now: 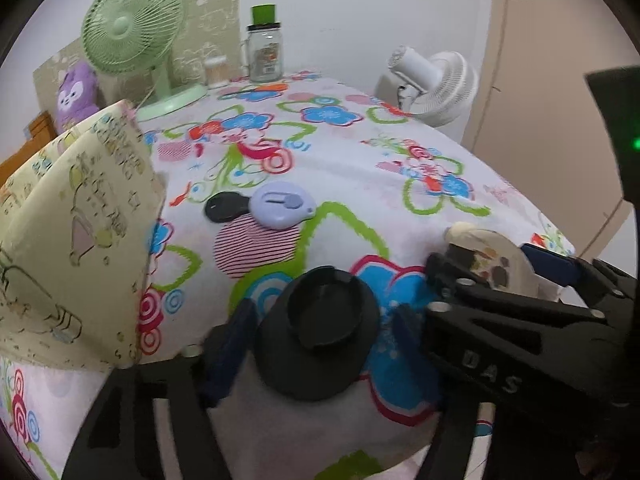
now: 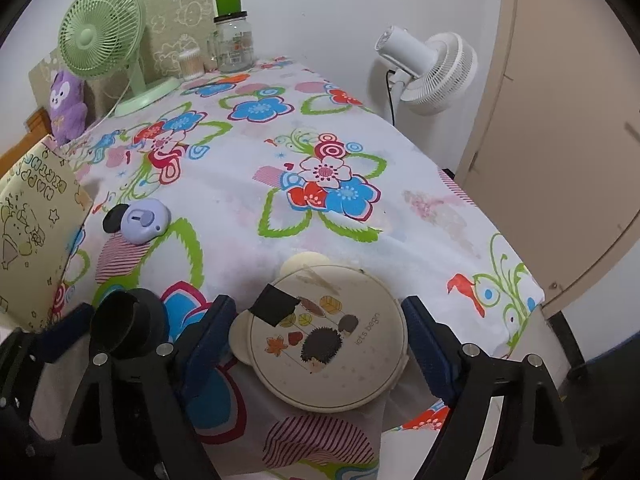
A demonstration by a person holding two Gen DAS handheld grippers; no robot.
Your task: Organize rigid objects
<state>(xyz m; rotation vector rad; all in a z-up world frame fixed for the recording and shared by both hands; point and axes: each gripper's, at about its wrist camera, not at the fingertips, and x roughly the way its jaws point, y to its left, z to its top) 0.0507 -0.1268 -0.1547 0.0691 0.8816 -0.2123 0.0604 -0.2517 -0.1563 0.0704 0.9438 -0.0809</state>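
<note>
A black round piece (image 1: 320, 336) lies on the floral cloth between the open fingers of my left gripper (image 1: 320, 344); it also shows in the right wrist view (image 2: 128, 328). A cream round case with a hedgehog picture (image 2: 328, 340) lies between the open fingers of my right gripper (image 2: 320, 340); the left wrist view shows it too (image 1: 492, 260). I cannot tell whether either pair of fingers touches its object. A lilac oval gadget (image 1: 280, 204) and a black flat piece (image 1: 224, 206) lie together further back, also in the right wrist view (image 2: 146, 218).
A yellow gift bag (image 1: 76, 232) stands at the left. A green fan (image 1: 132, 36), a purple plush (image 1: 76, 96), a glass jar (image 1: 264, 52) and a cotton-swab tub (image 1: 216, 72) stand at the far edge. A white fan (image 2: 432, 72) stands beyond the table's right side.
</note>
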